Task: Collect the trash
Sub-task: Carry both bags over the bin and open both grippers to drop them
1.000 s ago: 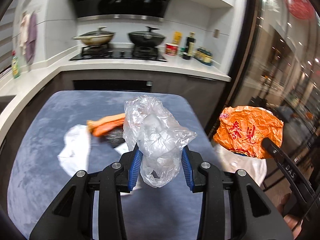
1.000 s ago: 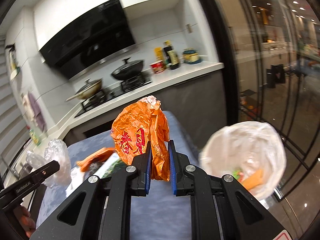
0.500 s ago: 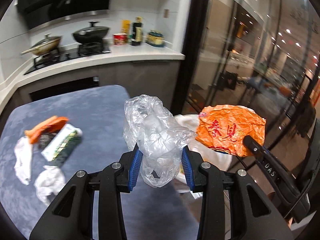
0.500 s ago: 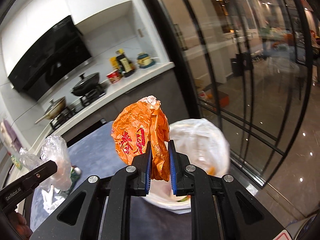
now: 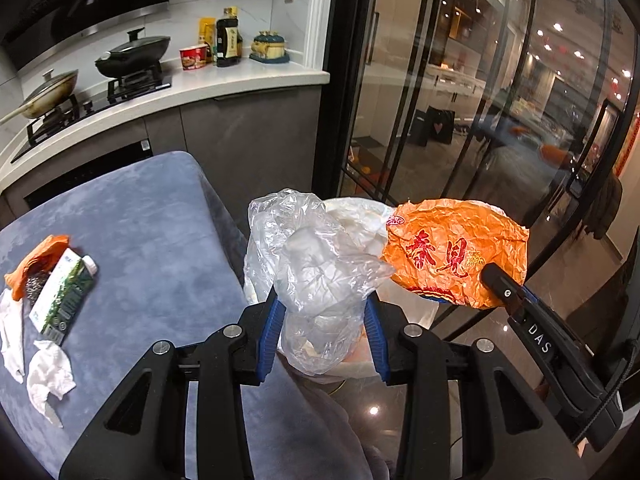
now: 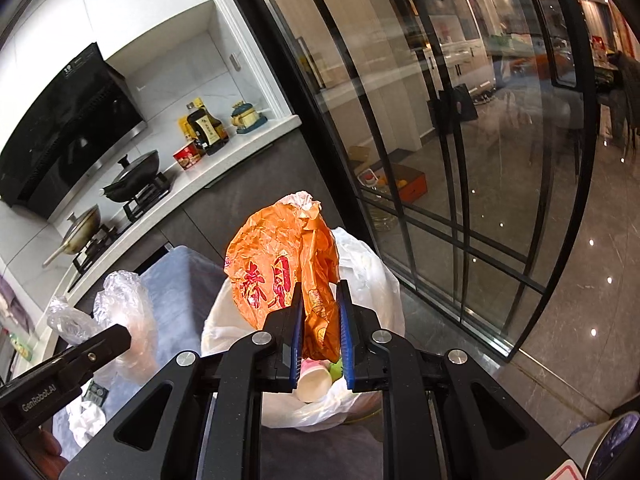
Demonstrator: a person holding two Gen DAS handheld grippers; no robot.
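Both tongs now off the grey tabletop (image 5: 152, 208), over the bin liner (image 6: 372, 280), clamping clear bag (image 5: 316, 264) and orange wrapper (image 6: 280, 268).

Left gripper (image 5: 322, 318) clamped on crumpled clear plastic bag (image 5: 316, 260); right gripper (image 6: 318, 330) clamped on crumpled orange printed wrapper (image 6: 280, 268), just right of the bag; both held above white-lined trash bin (image 6: 360, 280), set beside the right edge of blue-grey cloth-covered table (image 5: 152, 240); white paper cup (image 6: 314, 382) inside bin. On table's left part: green-and-white carton (image 5: 60, 296), orange wrapper scrap (image 5: 38, 258) behind it, white crumpled tissues (image 5: 50, 374) in front. Counter with stove (image 5: 96, 100) behind table.
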